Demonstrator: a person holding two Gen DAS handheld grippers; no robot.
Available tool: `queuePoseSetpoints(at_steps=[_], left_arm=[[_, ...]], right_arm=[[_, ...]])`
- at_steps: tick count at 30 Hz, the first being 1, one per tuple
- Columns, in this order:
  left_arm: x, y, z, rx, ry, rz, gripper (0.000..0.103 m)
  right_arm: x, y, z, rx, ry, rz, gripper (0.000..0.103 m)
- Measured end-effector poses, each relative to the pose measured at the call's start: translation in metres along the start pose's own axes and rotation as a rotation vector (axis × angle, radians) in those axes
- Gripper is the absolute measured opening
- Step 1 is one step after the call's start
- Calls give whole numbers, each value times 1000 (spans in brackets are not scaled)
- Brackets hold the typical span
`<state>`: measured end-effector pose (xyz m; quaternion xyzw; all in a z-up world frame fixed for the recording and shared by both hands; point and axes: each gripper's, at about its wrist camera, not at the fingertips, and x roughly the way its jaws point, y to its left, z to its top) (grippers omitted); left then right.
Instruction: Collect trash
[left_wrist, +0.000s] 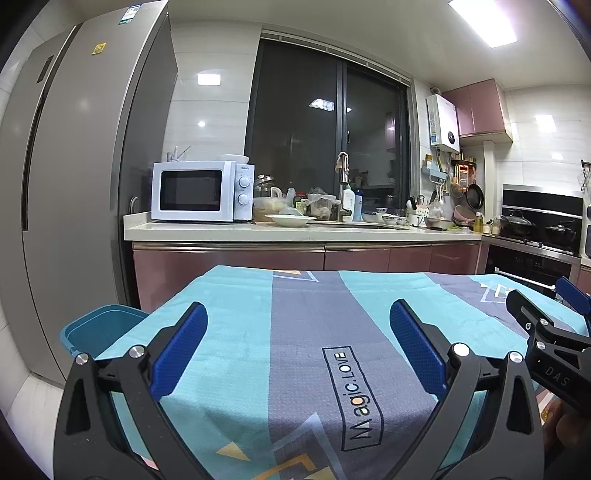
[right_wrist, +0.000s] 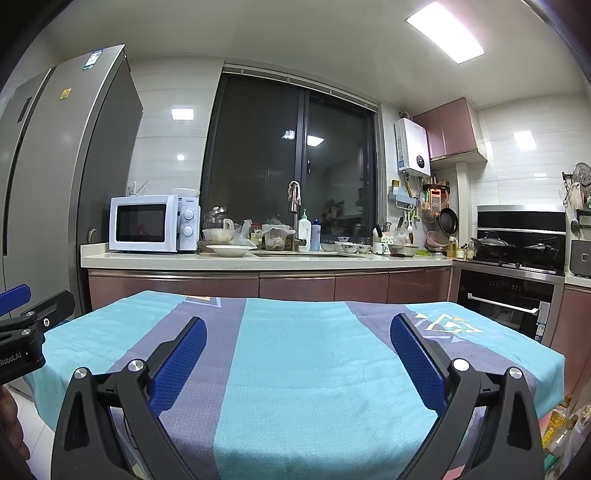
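A table covered by a teal and grey cloth (left_wrist: 295, 332) fills the lower part of both views, also the cloth (right_wrist: 295, 350). No trash shows on it. A teal bin (left_wrist: 99, 328) stands at the table's left edge, below the cloth. My left gripper (left_wrist: 297, 332) hovers open over the near part of the table, nothing between its blue pads. My right gripper (right_wrist: 297, 350) is also open and holds nothing. The right gripper (left_wrist: 546, 314) shows at the right edge of the left wrist view, and the left gripper (right_wrist: 26, 306) at the left edge of the right wrist view.
A tall grey fridge (left_wrist: 74, 166) stands left. Behind the table runs a counter (left_wrist: 295, 230) with a microwave (left_wrist: 201, 192), a white plate (left_wrist: 290, 219), bottles, bowls and a sink tap. An oven and stove with pots (right_wrist: 517, 258) sit at the right. Bottles (right_wrist: 561, 428) lie low right.
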<state>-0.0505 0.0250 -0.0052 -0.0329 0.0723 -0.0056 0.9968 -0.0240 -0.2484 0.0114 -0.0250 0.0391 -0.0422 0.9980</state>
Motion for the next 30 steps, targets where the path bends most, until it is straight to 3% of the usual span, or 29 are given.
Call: queuePoseSetpoints(at_steps=[30], left_arm=[[12,7,5,8,-30,11,97]], right_arm=[[14,-9,5,4,-6,-21,96]])
